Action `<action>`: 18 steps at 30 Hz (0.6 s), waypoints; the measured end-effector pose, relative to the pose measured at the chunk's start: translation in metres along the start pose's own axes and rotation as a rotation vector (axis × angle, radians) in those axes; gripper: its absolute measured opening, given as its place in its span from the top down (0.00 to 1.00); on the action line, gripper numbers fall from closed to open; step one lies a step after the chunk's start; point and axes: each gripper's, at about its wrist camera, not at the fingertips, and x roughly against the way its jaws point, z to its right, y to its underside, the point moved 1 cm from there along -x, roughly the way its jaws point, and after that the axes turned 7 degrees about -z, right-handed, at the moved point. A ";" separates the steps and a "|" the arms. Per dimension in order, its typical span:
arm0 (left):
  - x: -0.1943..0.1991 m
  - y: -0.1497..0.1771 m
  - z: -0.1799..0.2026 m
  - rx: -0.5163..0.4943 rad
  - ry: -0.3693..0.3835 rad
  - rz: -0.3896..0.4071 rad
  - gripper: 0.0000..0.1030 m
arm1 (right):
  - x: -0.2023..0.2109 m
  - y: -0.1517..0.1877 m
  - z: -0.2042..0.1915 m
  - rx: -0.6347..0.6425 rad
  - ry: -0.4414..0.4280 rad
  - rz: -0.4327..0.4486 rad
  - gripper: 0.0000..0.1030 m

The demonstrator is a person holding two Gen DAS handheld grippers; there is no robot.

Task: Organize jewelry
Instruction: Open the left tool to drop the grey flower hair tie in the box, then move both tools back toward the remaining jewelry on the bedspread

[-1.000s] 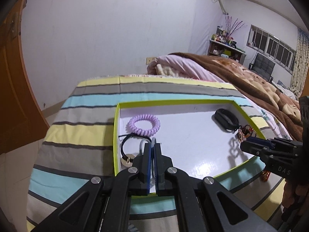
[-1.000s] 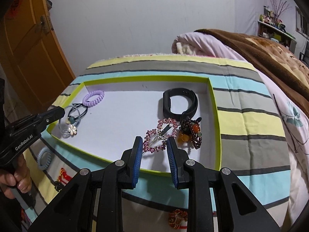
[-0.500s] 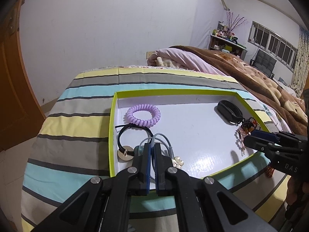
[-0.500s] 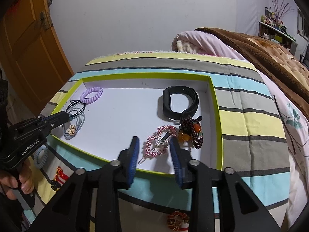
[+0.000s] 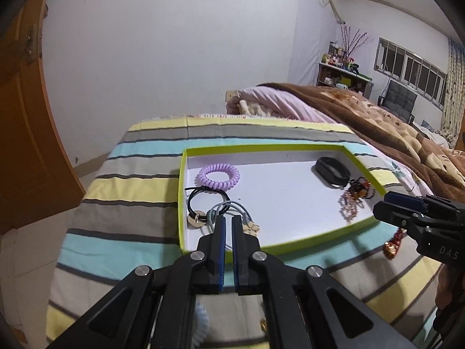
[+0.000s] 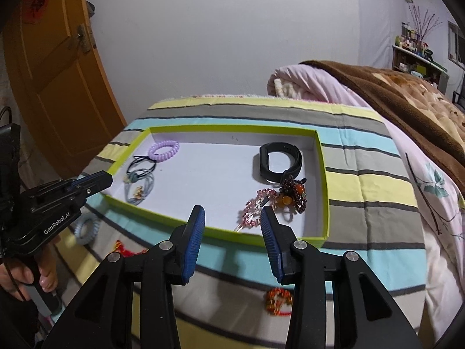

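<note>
A green-rimmed white tray [image 5: 182, 203] [image 6: 324, 192] lies on the striped bedspread. In it are a purple coil tie [image 5: 218, 173] [image 6: 163, 150], a black tie with a gold disc [image 5: 203, 200], a grey-blue tie with a flower charm [image 5: 232, 208] [image 6: 139, 187], a black band [image 5: 332, 171] [image 6: 276, 160], a pink heart clip [image 6: 257, 206] and a dark beaded clip [image 6: 295, 193]. My left gripper [image 5: 228, 221] is slightly open and empty at the tray's near left edge. My right gripper [image 6: 232, 218] is open and empty before the tray's near rim.
Outside the tray on the bedspread lie a pale blue coil tie [image 6: 87, 228], a red ornament [image 6: 128, 247] and an orange-red beaded piece [image 6: 277, 301]. A brown blanket [image 6: 407, 99] covers the bed at right. An orange door [image 6: 49, 67] stands at left.
My left gripper has let go of the grey-blue tie, which now lies in the tray, and drawn back. My right gripper has opened wider and pulled back from the pink heart clip.
</note>
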 end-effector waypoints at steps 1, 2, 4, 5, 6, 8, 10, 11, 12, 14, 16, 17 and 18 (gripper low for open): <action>0.008 0.002 0.002 0.000 -0.003 0.011 0.97 | 0.004 0.002 -0.001 0.000 -0.002 0.007 0.60; 0.013 0.004 0.004 0.000 -0.006 0.018 0.97 | 0.009 0.004 -0.001 -0.002 -0.004 0.014 0.60; 0.026 0.010 0.007 0.000 -0.010 0.030 0.97 | 0.020 0.010 -0.003 -0.006 -0.010 0.029 0.60; 0.031 0.012 0.008 0.002 -0.009 0.034 0.97 | 0.024 0.012 -0.003 -0.006 -0.011 0.035 0.60; 0.038 0.016 0.010 0.005 -0.005 0.039 0.97 | 0.030 0.016 -0.004 -0.005 -0.011 0.041 0.60; 0.049 0.021 0.013 0.005 -0.009 0.051 0.97 | 0.039 0.024 -0.006 -0.004 -0.008 0.051 0.60; 0.060 0.028 0.015 0.002 -0.010 0.062 0.97 | 0.047 0.031 -0.006 -0.003 -0.008 0.059 0.60; 0.064 0.031 0.016 0.001 -0.007 0.066 0.97 | 0.051 0.035 -0.007 -0.002 -0.006 0.063 0.60; 0.070 0.035 0.018 -0.001 -0.005 0.069 0.97 | 0.057 0.040 -0.008 -0.002 -0.003 0.068 0.60; 0.079 0.042 0.021 -0.007 -0.007 0.078 0.97 | 0.065 0.048 -0.009 0.000 0.001 0.075 0.60; 0.089 0.048 0.023 -0.011 -0.009 0.089 0.97 | 0.073 0.056 -0.010 0.000 0.005 0.084 0.60; 0.094 0.052 0.023 -0.012 -0.011 0.094 0.97 | 0.077 0.060 -0.011 0.000 0.007 0.088 0.60; 0.098 0.055 0.023 -0.013 -0.010 0.099 0.97 | 0.081 0.063 -0.012 0.002 0.008 0.092 0.60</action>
